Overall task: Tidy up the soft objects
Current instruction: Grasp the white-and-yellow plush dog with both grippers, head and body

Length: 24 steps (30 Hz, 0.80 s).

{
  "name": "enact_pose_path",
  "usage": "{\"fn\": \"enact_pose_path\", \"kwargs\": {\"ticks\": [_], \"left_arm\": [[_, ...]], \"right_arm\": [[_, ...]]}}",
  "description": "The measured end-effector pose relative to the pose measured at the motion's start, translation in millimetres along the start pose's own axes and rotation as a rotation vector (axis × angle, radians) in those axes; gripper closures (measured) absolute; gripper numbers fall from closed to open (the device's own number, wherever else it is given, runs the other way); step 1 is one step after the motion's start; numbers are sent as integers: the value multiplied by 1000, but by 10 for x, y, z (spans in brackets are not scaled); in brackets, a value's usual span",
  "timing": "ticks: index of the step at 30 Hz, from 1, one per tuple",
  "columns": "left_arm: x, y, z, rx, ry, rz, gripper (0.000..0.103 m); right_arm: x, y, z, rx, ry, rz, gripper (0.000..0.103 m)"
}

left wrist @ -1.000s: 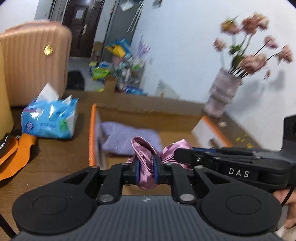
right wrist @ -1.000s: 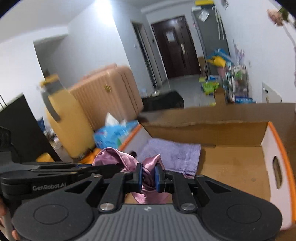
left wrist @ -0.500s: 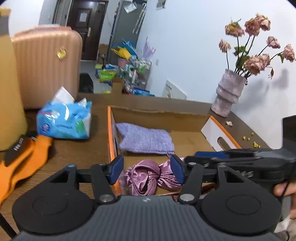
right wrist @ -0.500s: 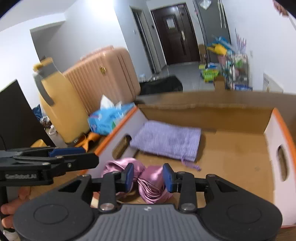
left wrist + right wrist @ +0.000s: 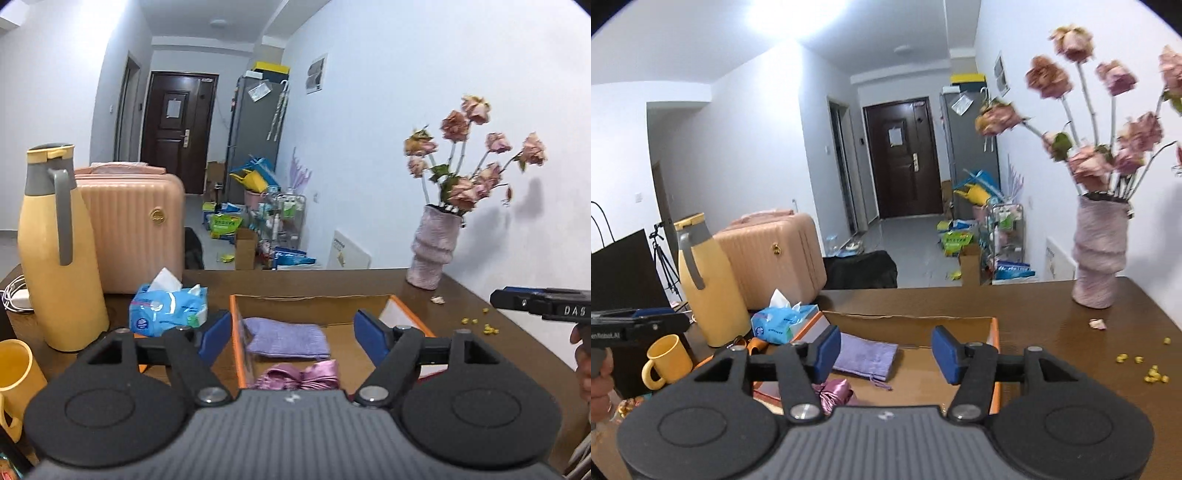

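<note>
Left wrist: pink satin cloth (image 5: 299,377) lies in cardboard box (image 5: 236,332).

I'm in a lived-in home, at a brown wooden table (image 5: 332,282) in what looks like a flat's main room. At my twelve o'clock a hallway runs to a dark front door (image 5: 173,129). A grey fridge (image 5: 255,136) stands at one o'clock with bags and household clutter (image 5: 255,218) at its foot. A pink suitcase (image 5: 136,221) and a yellow thermos jug (image 5: 55,251) sit at ten o'clock, a tissue pack (image 5: 168,308) near them, and dried roses in a vase (image 5: 434,247) at two o'clock.
</note>
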State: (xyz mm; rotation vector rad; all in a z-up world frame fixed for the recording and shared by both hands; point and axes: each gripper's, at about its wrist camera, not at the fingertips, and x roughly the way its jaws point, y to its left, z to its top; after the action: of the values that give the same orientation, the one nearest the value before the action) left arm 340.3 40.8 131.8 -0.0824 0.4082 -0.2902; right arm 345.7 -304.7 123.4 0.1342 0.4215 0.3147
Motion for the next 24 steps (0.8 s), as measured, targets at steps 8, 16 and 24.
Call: {"fn": "enact_pose_path", "kwargs": {"ticks": [8,16,24], "left_arm": [[-242,-444,-602,4,23,-34,24],[-182,-831,-1410,12,110,-87,22],[-23,-1014,-1574,64,165,-85,22]], "right_arm": [[-407,60,-773,-27,-39,-77,34],[-353,191,-1974,90,30,-190,31],[-223,100,-2184,157,82,-121,54]]}}
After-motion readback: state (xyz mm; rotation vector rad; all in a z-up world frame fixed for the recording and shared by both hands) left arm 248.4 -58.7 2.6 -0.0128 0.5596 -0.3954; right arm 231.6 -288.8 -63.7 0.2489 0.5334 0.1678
